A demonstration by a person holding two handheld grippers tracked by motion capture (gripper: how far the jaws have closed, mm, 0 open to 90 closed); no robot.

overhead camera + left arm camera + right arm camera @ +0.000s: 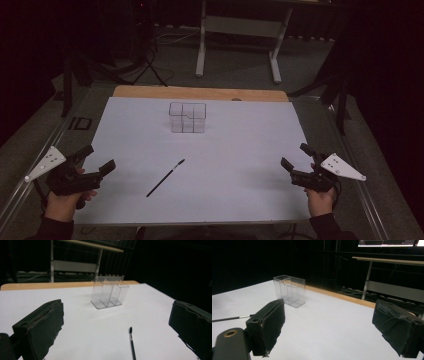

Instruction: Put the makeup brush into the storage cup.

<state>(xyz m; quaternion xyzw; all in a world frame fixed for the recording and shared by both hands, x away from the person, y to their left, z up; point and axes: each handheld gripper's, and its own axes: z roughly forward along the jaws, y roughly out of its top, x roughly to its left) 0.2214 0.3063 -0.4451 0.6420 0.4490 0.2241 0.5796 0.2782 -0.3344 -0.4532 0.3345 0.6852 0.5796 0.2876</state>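
From above, your left gripper and right gripper sit spread at the white table's edges, holding nothing. The thin black brush lies between them, nearer your left. In the left gripper view, the clear plastic divided organizer stands beyond the brush. In the right gripper view, that organizer is upright, well apart from the jaws.

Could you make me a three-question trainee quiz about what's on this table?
1. True or false: the brush lies flat on the white sheet.
2. The clear box stands: A) nearer the person than the brush, B) farther from the person than the brush, C) between the left tongs' jaws.
3. Fill in: both the left tongs and right tongs are ____ and hold nothing.

Key: 1 true; 2 B; 3 open.
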